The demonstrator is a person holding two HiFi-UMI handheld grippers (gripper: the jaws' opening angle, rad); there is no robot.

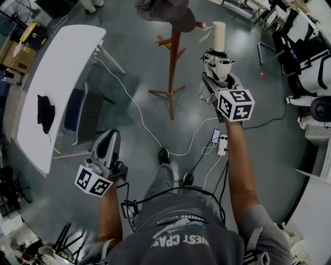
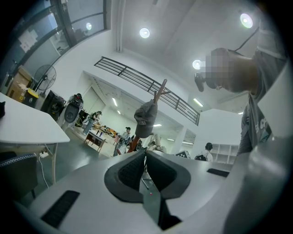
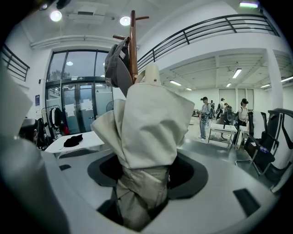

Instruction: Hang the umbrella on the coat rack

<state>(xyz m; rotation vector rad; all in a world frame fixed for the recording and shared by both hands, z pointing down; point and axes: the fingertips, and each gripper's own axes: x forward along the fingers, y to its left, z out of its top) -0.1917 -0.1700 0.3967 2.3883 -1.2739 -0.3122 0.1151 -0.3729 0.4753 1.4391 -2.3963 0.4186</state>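
We hold the folded cream umbrella point(image 1: 219, 49) in our right claw point(image 1: 213, 78), whose jaws are clamped on its bundled cloth, right of centre in the head view. The umbrella is near the wooden coat rack point(image 1: 173, 57) at upper centre, which carries a grey hat point(image 1: 165, 13). Our left claw point(image 1: 109, 138), at lower left, has its jaws pressed together on nothing.

The right gripper point(image 3: 144, 178) clamps a folded cream fabric umbrella point(image 3: 146, 123), held upright.
Just behind the umbrella's top rises a brown wooden coat rack point(image 3: 133, 41), with a grey cap point(image 3: 116, 68) hung on its left side. A black cloth point(image 3: 73, 140) lies on a white table point(image 3: 94, 138) at left. People point(image 3: 204, 117) stand far off at right.
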